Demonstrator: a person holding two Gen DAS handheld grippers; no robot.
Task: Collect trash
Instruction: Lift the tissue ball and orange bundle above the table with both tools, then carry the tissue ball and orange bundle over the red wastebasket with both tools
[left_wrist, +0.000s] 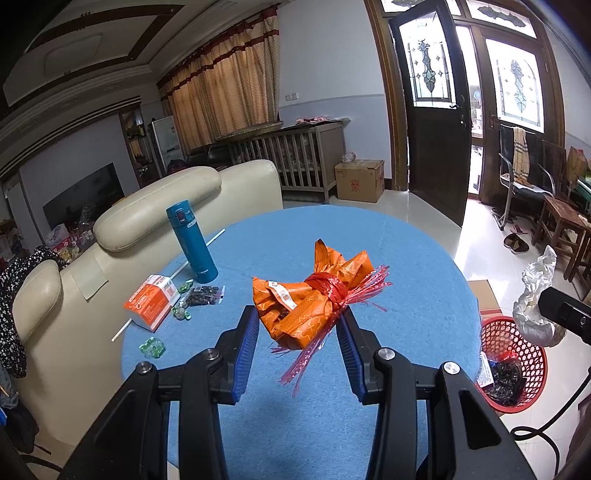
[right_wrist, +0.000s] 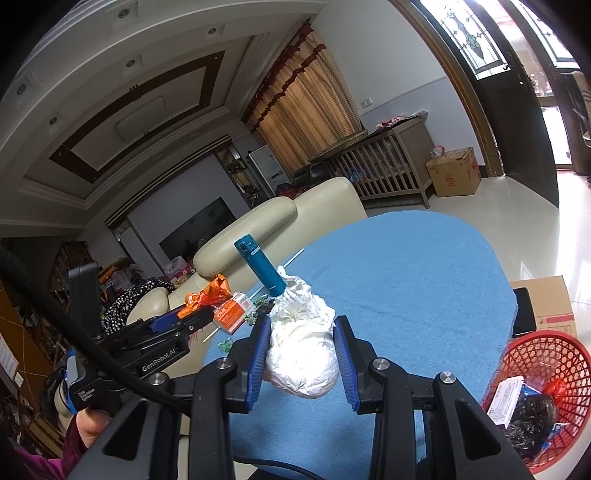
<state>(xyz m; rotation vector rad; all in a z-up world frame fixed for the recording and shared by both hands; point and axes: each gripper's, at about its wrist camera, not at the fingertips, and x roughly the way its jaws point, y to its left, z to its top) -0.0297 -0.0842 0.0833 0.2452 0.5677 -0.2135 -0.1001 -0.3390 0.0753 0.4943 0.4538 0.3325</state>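
Above a round bench (left_wrist: 406, 258) draped in nubby blue cloth, the left gripper (left_wrist: 299, 325) clamps its blue ribbed fingers (left_wrist: 248, 345) on a crinkled orange plastic bundle (left_wrist: 310, 295), cinched at the waist with frayed red plastic string (left_wrist: 330, 290) and held clear of the cloth. The right gripper (right_wrist: 301, 352) squeezes a crumpled white plastic bag (right_wrist: 303, 354), its twisted neck rising toward twelve o'clock. At three o'clock of the bench, on the floor, stands a red openwork plastic basket (right_wrist: 546, 354) already holding a black bag and a small carton. Left on the cloth at nine o'clock of the orange bundle: a smooth teal cylindrical flask (left_wrist: 192, 242) standing upright, a flat orange-and-white carton (left_wrist: 153, 301), glossy green candy wrappers (left_wrist: 151, 347) and a thin white straw (left_wrist: 199, 253). A cream leather sofa (left_wrist: 155, 214) curves behind.
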